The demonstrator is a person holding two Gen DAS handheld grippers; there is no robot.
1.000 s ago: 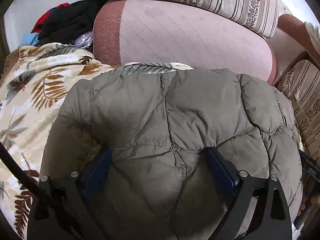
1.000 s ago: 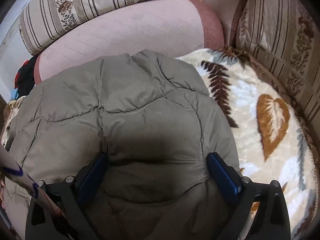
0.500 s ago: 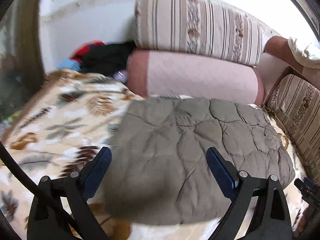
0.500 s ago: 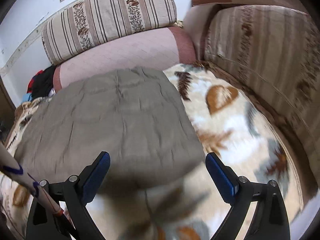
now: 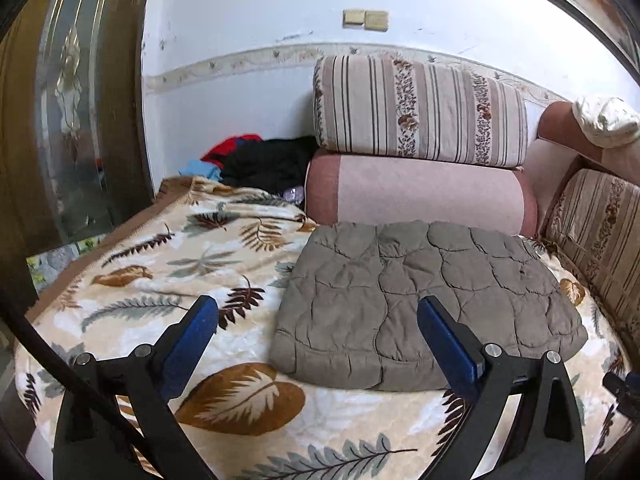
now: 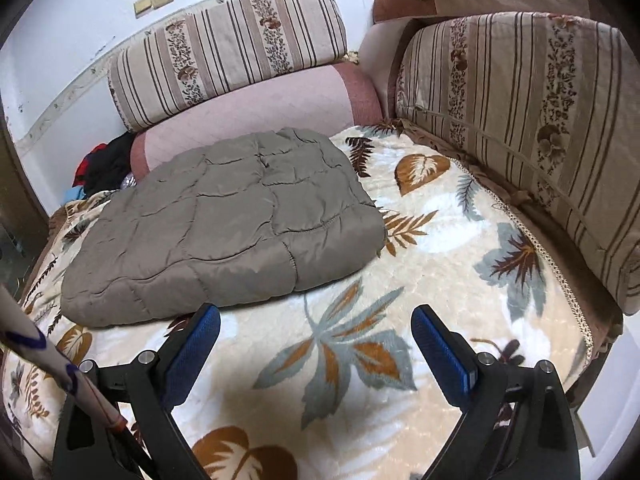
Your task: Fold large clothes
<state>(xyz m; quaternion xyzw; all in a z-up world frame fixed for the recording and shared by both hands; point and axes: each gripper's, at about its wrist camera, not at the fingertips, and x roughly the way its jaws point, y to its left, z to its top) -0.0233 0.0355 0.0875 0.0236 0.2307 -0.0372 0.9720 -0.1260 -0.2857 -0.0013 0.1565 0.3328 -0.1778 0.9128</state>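
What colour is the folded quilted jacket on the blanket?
Olive-grey quilted jacket, clearest in the right wrist view.

We list: quilted jacket, olive-grey. Blanket, cream with brown, rust and grey-blue leaves. Upper cushion, beige with brown stripes and floral bands. Bolster, dusty pink. Gripper pads, blue.

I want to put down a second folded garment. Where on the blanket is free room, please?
Free: the leaf-print blanket between the folded quilted jacket and the striped side cushion, and the near strip before both open grippers. Also left of the jacket. Crowded: the far corner with the clothes pile.
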